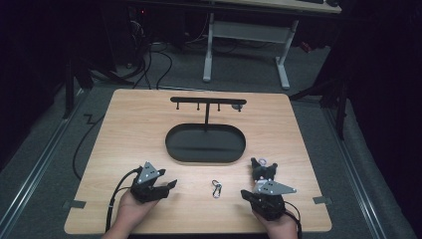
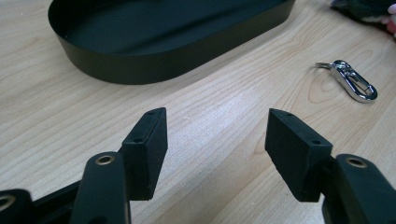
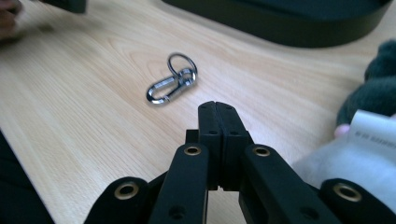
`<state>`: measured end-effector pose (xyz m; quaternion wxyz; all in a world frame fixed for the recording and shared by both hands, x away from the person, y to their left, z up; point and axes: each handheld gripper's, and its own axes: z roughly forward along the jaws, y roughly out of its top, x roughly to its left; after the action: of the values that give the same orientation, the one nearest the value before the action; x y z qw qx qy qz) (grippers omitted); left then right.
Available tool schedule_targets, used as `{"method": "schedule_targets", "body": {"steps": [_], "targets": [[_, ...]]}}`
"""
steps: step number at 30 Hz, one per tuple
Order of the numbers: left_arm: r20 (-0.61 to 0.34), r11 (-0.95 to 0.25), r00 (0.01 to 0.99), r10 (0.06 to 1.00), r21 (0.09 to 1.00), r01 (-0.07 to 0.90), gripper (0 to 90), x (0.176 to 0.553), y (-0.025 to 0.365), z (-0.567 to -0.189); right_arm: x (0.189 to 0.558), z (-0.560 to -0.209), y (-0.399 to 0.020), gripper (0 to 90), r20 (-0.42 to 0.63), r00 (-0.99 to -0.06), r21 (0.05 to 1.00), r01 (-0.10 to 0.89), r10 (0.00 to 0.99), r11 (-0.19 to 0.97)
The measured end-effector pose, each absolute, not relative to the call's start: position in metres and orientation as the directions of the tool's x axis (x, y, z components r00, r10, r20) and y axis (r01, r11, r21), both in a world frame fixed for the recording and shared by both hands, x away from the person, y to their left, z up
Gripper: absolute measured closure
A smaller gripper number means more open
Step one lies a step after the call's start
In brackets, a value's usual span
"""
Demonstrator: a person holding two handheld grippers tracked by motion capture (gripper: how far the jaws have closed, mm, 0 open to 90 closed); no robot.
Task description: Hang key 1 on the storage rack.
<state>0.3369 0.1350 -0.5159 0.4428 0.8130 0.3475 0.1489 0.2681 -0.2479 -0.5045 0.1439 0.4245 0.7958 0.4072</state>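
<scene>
A silver snap-hook clip [image 1: 216, 188] [image 2: 352, 81] [image 3: 172, 84] lies flat on the wooden table, between my two grippers. My left gripper [image 1: 169, 185] [image 2: 217, 140] rests at the near left, open, with nothing but bare wood between its pads. My right gripper [image 1: 245, 194] [image 3: 215, 109] sits at the near right, shut on nothing, with its tips aimed at the clip a short way off. A small dark plush toy [image 1: 262, 171] [image 3: 379, 79] with a white label [image 3: 373, 133] lies right beside the right gripper.
A black oval tray [image 1: 169, 142] [image 2: 140, 70] [image 3: 289, 28] sits mid-table beyond the clip, and a T-shaped hanger bar [image 1: 208, 101] with small hooks rises from its far side. Cables trail off the table's left edge. A white-legged desk [image 1: 249, 45] stands behind.
</scene>
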Motion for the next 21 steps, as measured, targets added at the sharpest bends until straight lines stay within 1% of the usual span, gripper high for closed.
{"method": "schedule_targets", "body": {"steps": [7,15,21], "targets": [[-0.052,-0.385,0.725,0.687,0.819,0.424,39.9,0.336,0.132,-0.517,0.272,-0.513,-0.263,89.4,0.129,-0.536,0.747,0.606,0.834,0.274],[-0.053,-0.383,0.728,0.684,0.823,0.420,39.9,0.335,0.135,-0.516,0.272,-0.513,-0.282,87.3,0.107,-0.482,0.750,0.613,0.870,0.247],[-0.048,-0.394,0.735,0.677,0.820,0.416,39.9,0.334,0.132,-0.517,0.271,-0.512,-0.304,86.3,0.110,-0.421,0.752,0.627,0.901,0.201]]}}
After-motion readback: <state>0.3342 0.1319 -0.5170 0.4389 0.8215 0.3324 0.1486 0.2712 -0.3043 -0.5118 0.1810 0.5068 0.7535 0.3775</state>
